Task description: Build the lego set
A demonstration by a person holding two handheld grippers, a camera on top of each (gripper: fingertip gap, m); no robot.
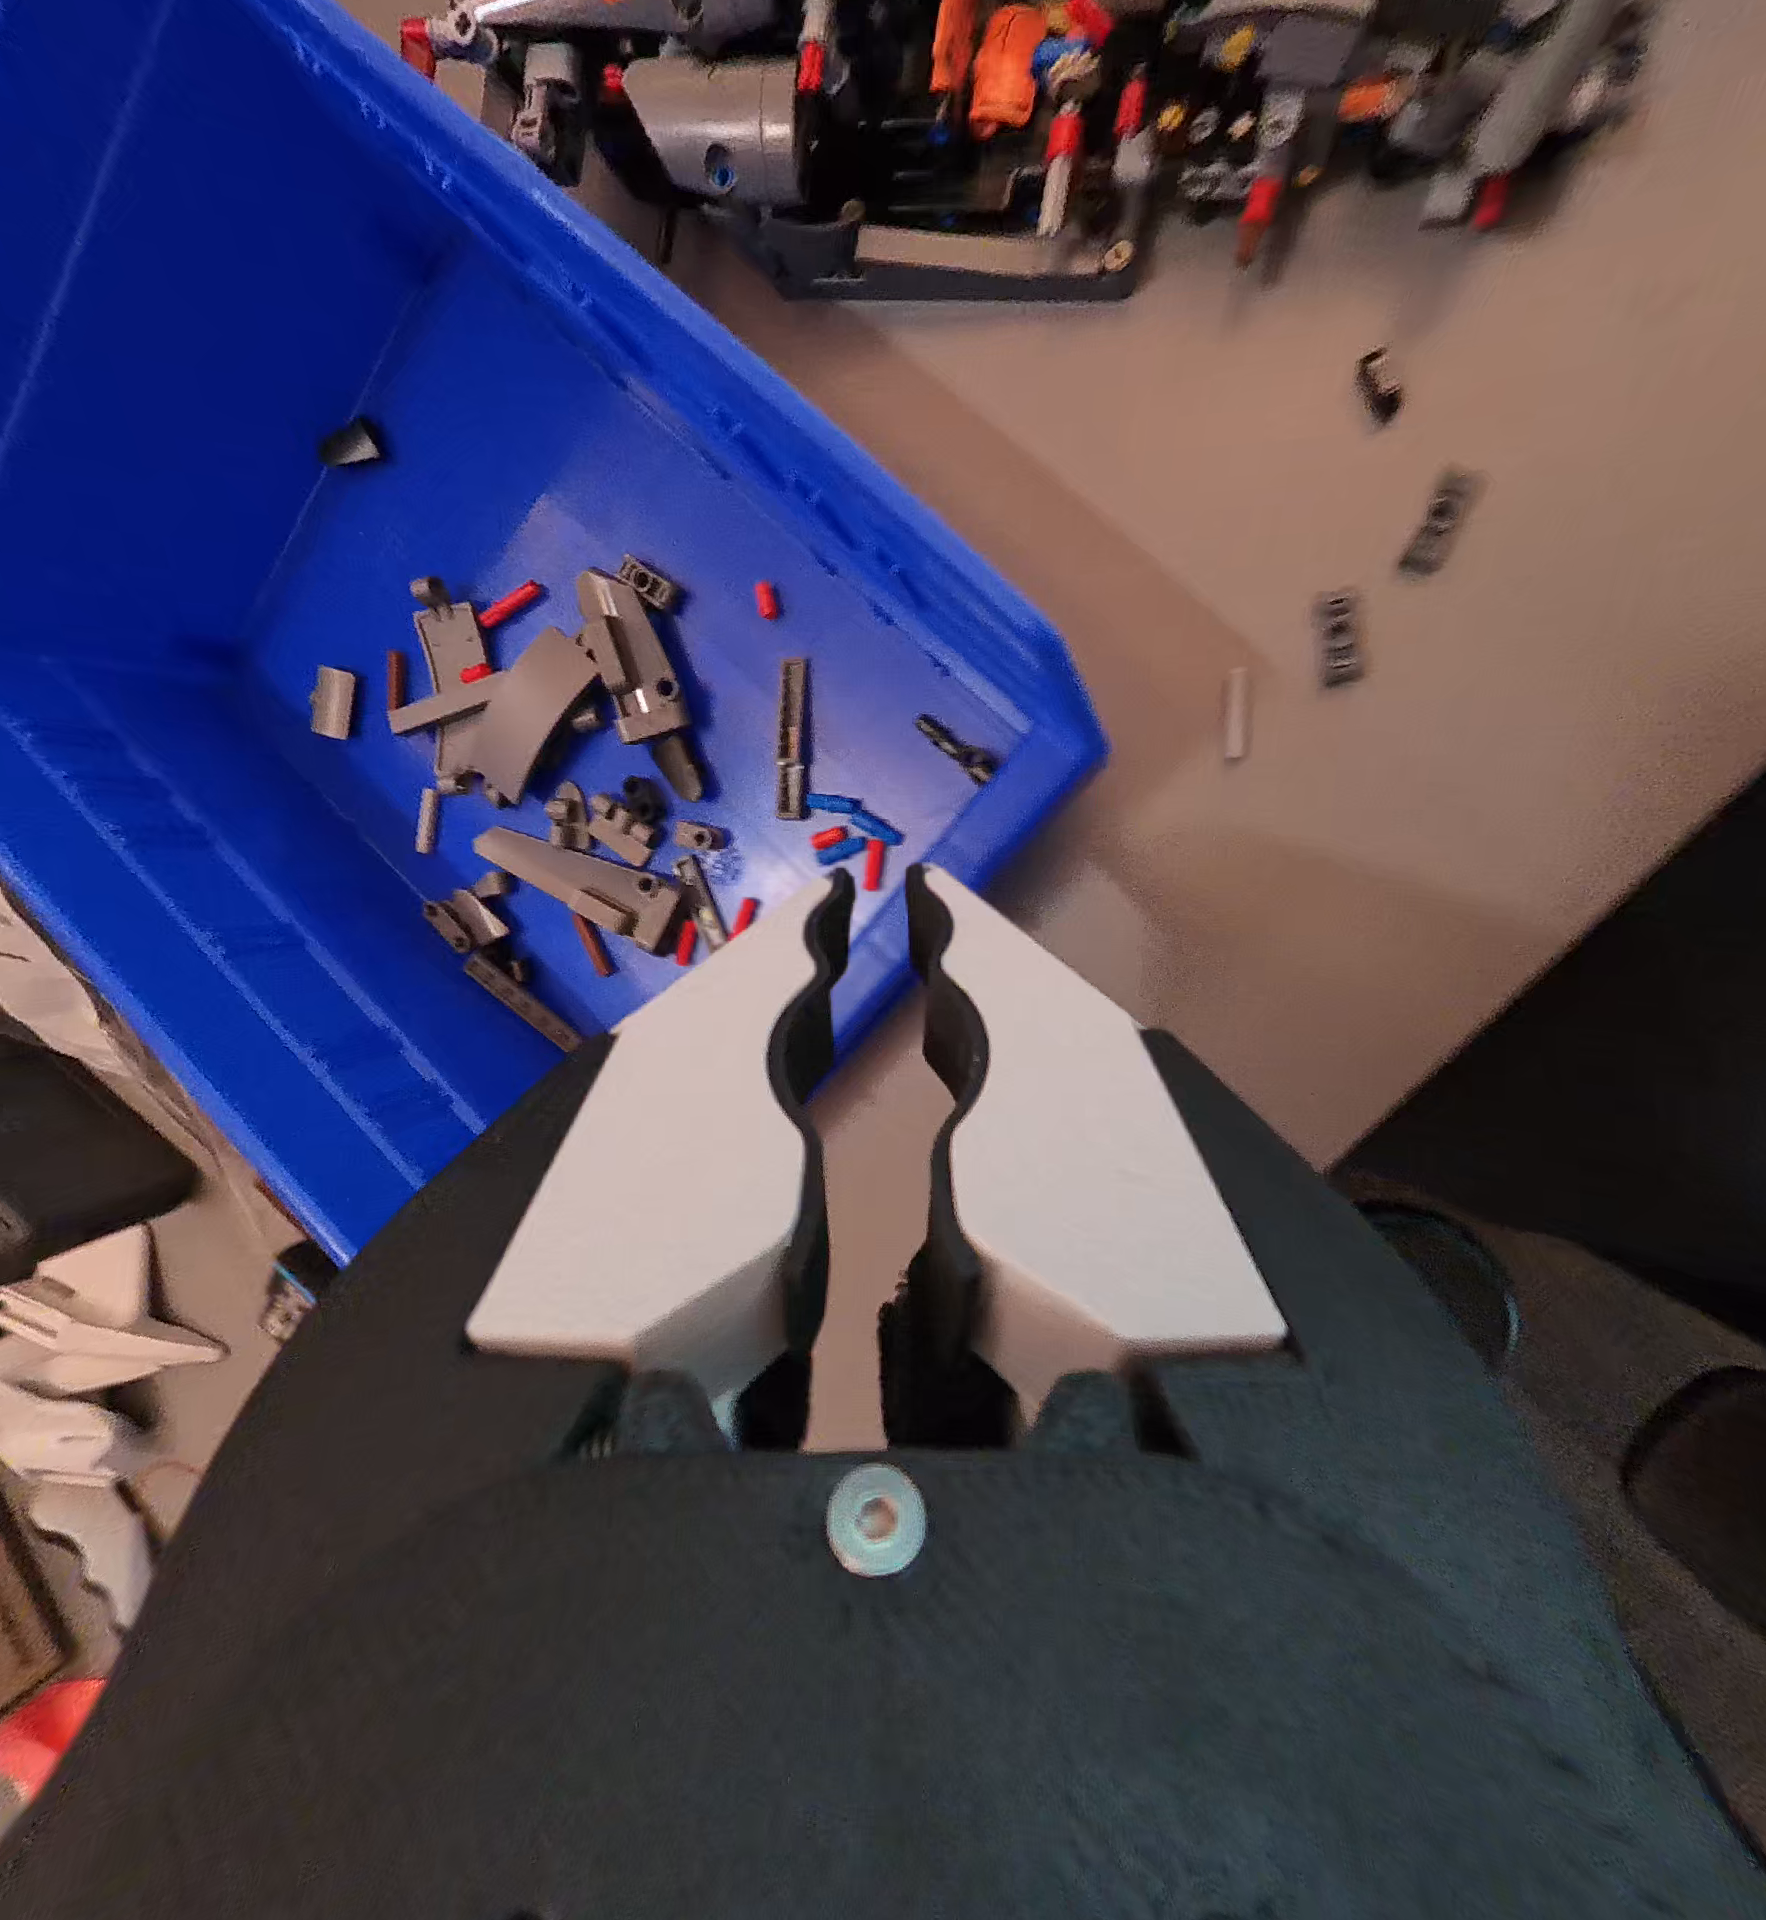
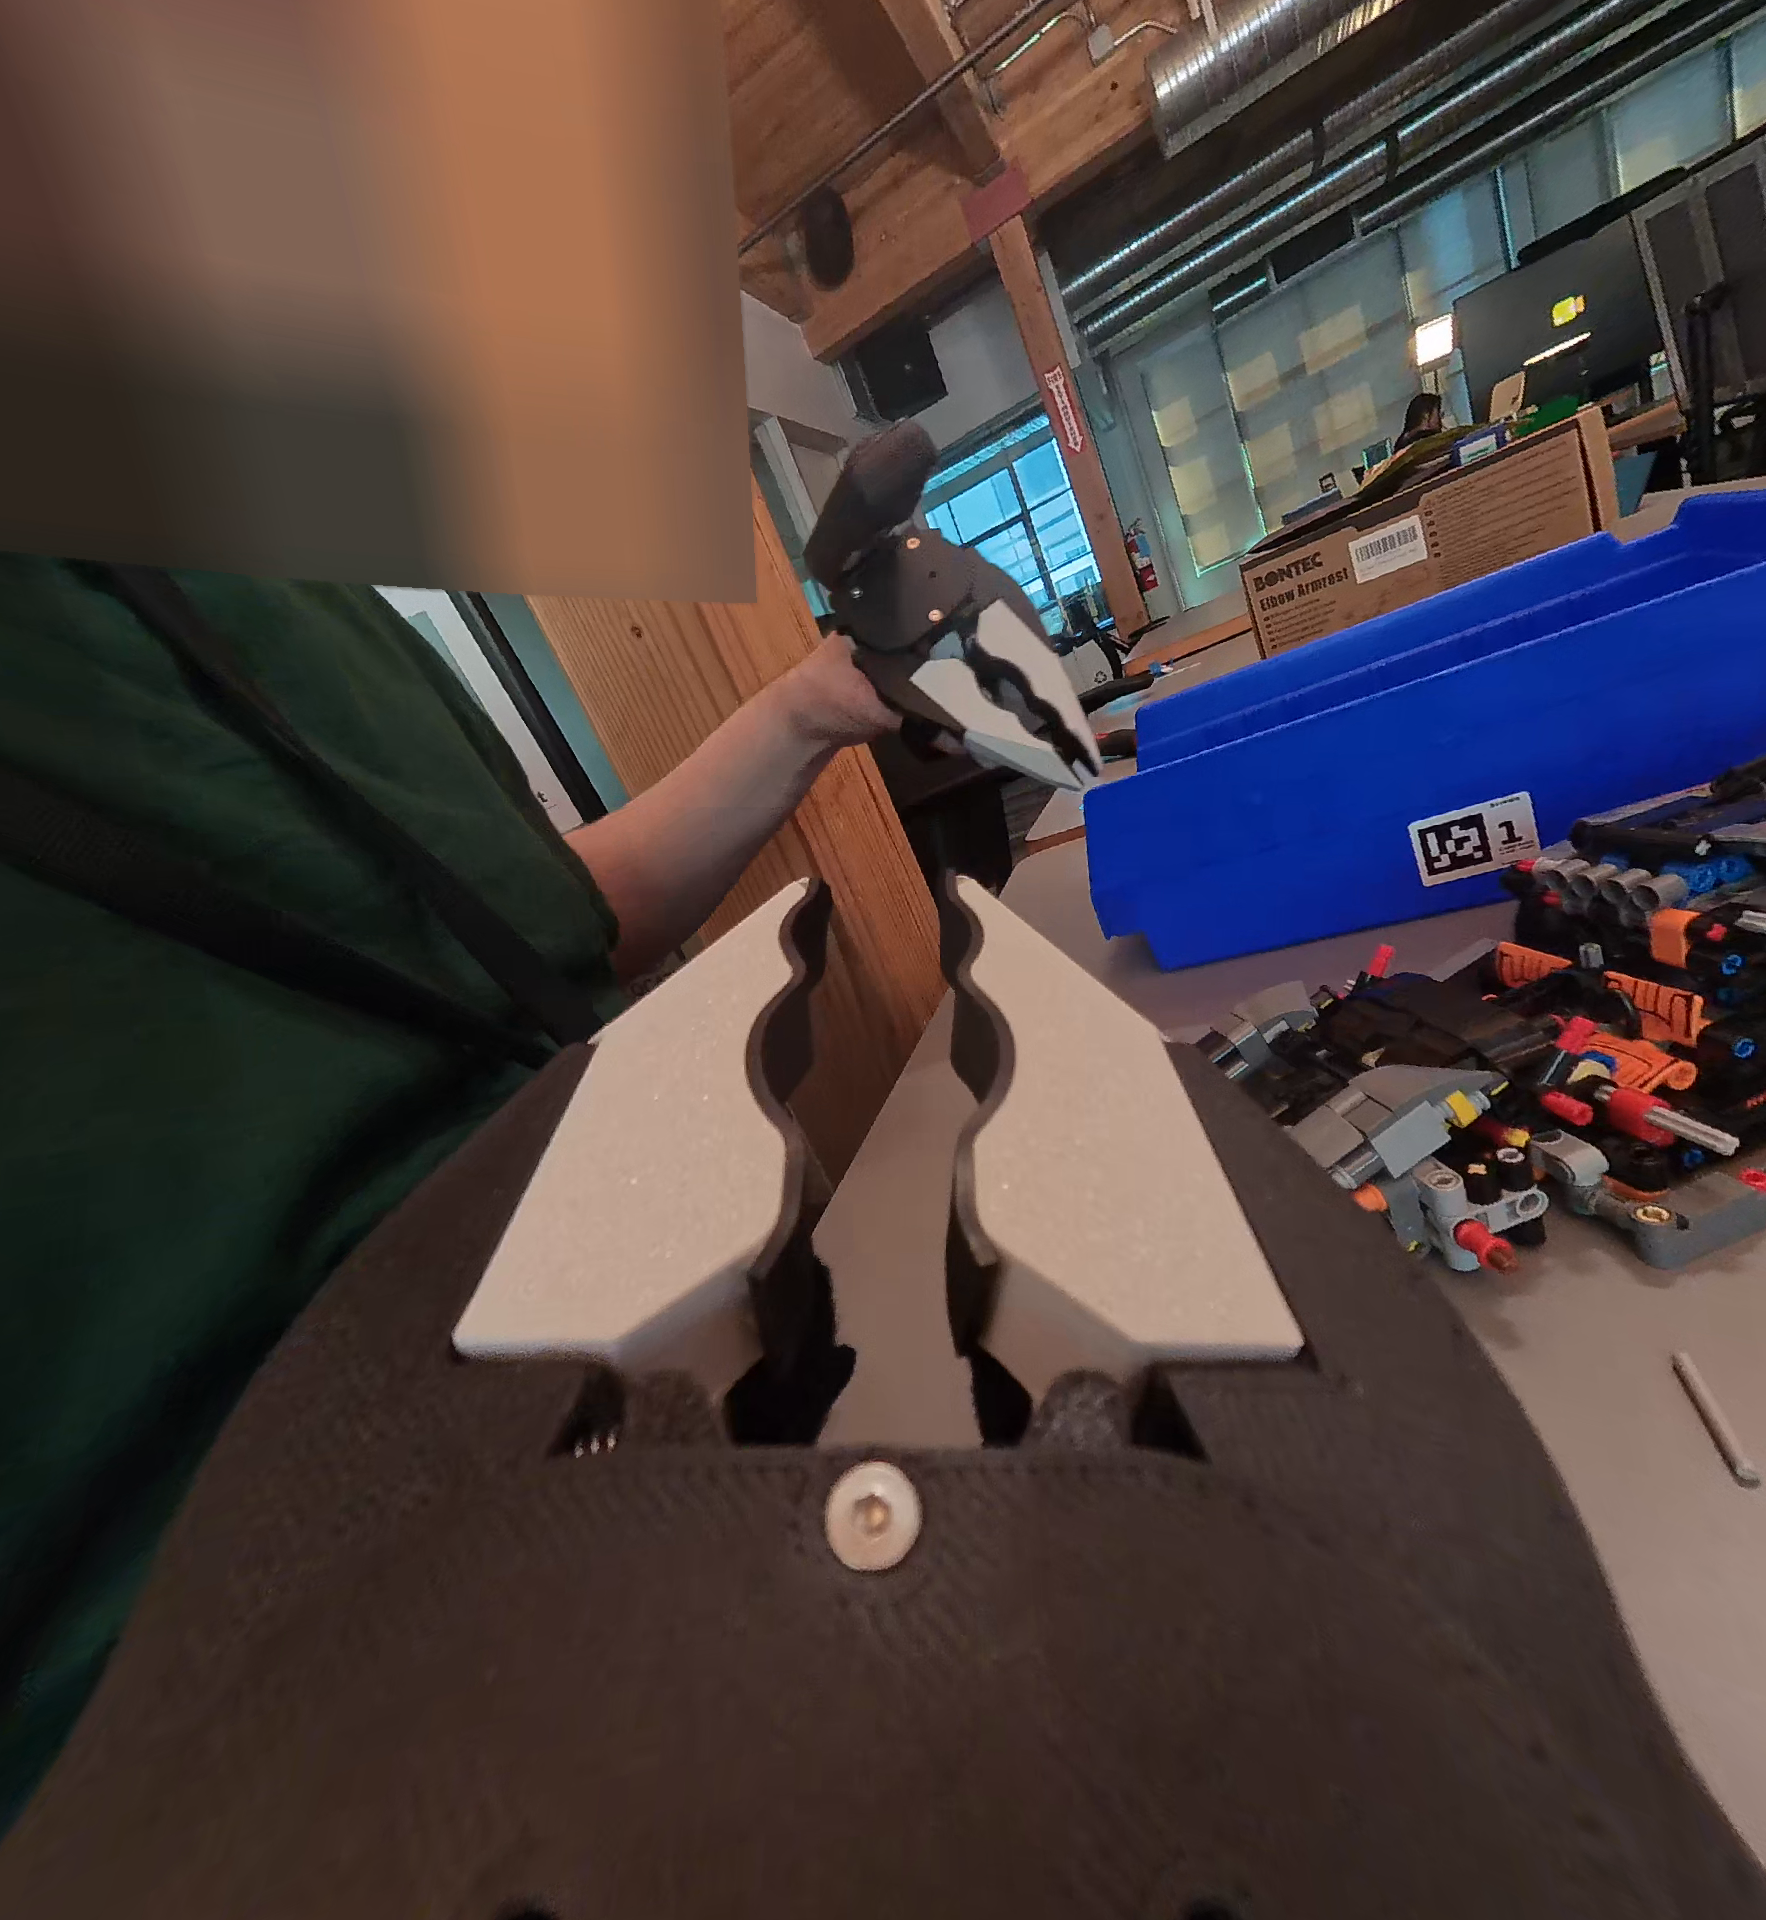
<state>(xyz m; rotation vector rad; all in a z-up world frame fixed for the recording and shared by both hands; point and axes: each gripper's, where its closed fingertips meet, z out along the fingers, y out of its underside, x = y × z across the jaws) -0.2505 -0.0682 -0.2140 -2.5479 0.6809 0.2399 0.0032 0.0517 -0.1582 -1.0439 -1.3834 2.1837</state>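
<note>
My left gripper (image 1: 877, 881) is open and empty, held above the near corner of a blue bin (image 1: 235, 312). The bin holds several loose grey, red and blue lego pieces (image 1: 567, 748). The partly built lego model (image 1: 962, 125) lies on the table beyond the bin; it also shows in the right wrist view (image 2: 1544, 1060). My right gripper (image 2: 884, 888) is open and empty, raised beside the table and pointing toward the person. The left gripper (image 2: 1081, 769) also shows there, held in a hand over the blue bin (image 2: 1378, 831).
A few small dark pieces (image 1: 1435, 530) and a pale rod (image 1: 1237, 712) lie loose on the table. A thin grey axle (image 2: 1715, 1418) lies near the table's front. A person in a green top (image 2: 183, 935) is at the left. A cardboard box (image 2: 1430, 540) stands behind the bin.
</note>
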